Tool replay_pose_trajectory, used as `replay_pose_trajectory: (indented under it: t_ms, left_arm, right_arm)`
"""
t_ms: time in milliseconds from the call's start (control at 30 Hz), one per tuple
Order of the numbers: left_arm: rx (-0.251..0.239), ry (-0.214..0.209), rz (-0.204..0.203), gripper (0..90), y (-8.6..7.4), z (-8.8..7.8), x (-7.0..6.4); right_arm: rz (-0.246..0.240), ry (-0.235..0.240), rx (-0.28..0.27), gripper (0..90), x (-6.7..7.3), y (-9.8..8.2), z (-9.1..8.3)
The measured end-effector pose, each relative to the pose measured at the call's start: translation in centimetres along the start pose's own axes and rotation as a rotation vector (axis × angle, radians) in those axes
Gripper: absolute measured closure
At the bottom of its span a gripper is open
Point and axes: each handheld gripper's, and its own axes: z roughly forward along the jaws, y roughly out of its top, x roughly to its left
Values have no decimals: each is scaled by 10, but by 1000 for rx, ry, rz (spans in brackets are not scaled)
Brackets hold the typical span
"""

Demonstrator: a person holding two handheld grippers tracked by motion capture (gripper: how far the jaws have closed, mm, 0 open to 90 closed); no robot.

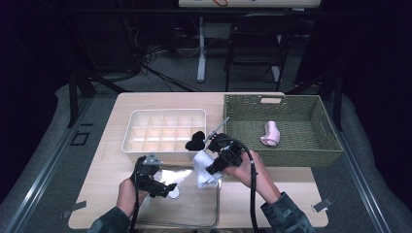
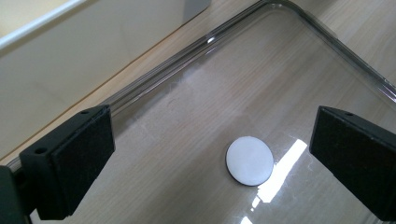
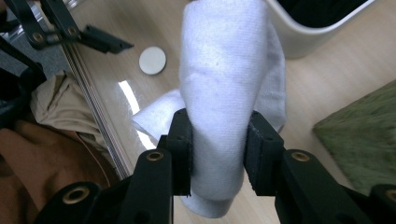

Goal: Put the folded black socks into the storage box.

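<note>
Rolled white sock (image 3: 224, 93) clamped in the right gripper (image 3: 218, 154) near the divided white box (image 1: 165, 132).

Jaws part-closed, pads pressing both sides of the sock, just off the box's near right corner, where a black sock (image 1: 195, 141) lies. Left gripper (image 2: 210, 163) stands wide open, holding nothing, over the clear tray (image 2: 327, 42); wicker basket (image 1: 291, 155) bounds the right.

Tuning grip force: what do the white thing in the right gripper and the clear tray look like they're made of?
White thing: soft knit or terry cloth, matte, probably a sock; fuzzy weave, and it bulges where the right gripper pinches it. Clear tray: transparent, glossy, likely acrylic or similar hard plastic; wood grain shows through and its surface throws sharp glints.
</note>
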Motion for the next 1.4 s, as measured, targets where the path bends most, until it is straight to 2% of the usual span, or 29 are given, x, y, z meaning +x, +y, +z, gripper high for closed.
replay_pose_trajectory:
  t_ms: [133,300,367,467,500,567,633,667,733,800,867,933,967,1033,1133,1233,1300,1400]
  left_arm:
    - [15,-7,1,1,0,-1,-1]
    - [15,-7,-1,1,1,2,-1]
    - [16,-6,3,1,1,1,-3]
    - [7,-17,-3,0,1,2,-3]
    - [5,-21,-8,0,2,3,-4]
    - [6,-32,1,0,2,3,-5]
    - [0,-30,8,1,2,2,-6]
    - [5,-26,8,1,3,4,-6]
    - [27,-19,-2,9,5,9,-8]
    - [26,-29,-16,20,7,10,-11]
    - [8,-25,-6,41,10,6,-17]
    - [-19,-26,3,44,12,0,-24]
    - [-32,-19,5,44,13,-3,-28]
    - [-57,-22,7,42,13,-4,-36]
    - [-34,-59,26,36,15,5,-49]
    - [2,-80,43,39,17,16,-63]
    - [13,-76,61,57,18,20,-71]
    - [42,-66,104,121,21,29,-83]
  right_arm:
    - [40,25,15,661,-5,-8,22]
    - [85,14,53,637,-7,-15,47]
    - [105,-11,53,609,-8,-18,53]
    - [130,-17,64,512,-11,-22,60]
    - [136,-19,59,511,-11,-23,62]
    - [151,-34,57,472,-12,-26,60]
    - [161,-23,39,428,-13,-29,56]
    - [153,-27,23,415,-15,-32,56]
    - [129,-34,40,365,-17,-34,55]
    - [119,-4,25,362,-18,-38,53]
    - [105,10,3,385,-19,-42,46]
    - [126,23,-59,413,-19,-48,40]
    - [111,22,-54,412,-20,-50,36]
    - [117,42,-93,414,-21,-54,30]
    - [127,14,-146,459,-25,-60,19]
    - [146,15,-190,515,-29,-64,14]
    - [148,18,-197,547,-29,-64,20]
    - [139,13,-163,536,-29,-62,29]
